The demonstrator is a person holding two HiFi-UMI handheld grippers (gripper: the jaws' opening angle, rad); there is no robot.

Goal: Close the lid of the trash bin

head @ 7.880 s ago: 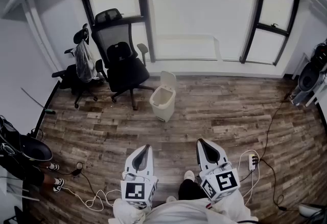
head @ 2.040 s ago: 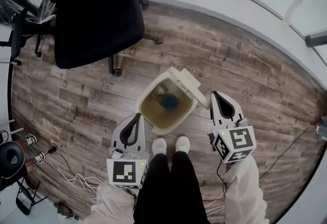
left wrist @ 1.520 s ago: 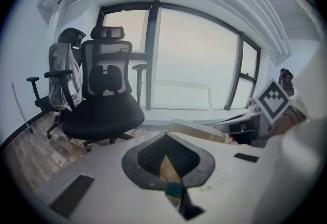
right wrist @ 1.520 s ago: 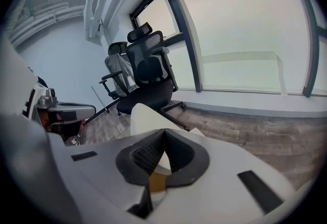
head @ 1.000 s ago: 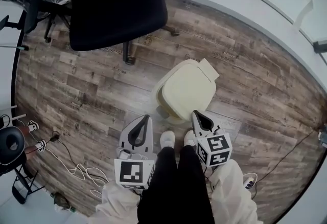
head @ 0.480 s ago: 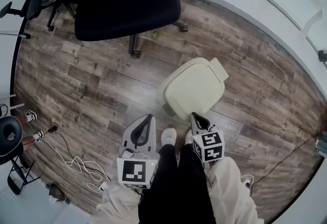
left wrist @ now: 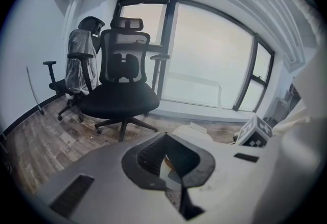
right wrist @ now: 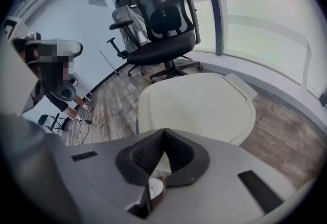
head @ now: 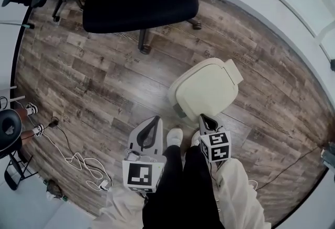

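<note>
Lid [head: 209, 89], open earlier, now lies flat on the trash bin [head: 175, 101]; left tongs [head: 155, 118] and right tongs [head: 202, 116] pinched together, empty.

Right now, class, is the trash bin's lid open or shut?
Shut. The lid lies flat over the trash bin, covering its inside completely.

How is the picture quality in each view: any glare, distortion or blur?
Head view: strong fisheye curves the floor planks; the light is even. Left gripper view: the window is blown out, the office chair dark against it, corners vignetted. Right gripper view: the bin lid is sharp and evenly lit.
</note>
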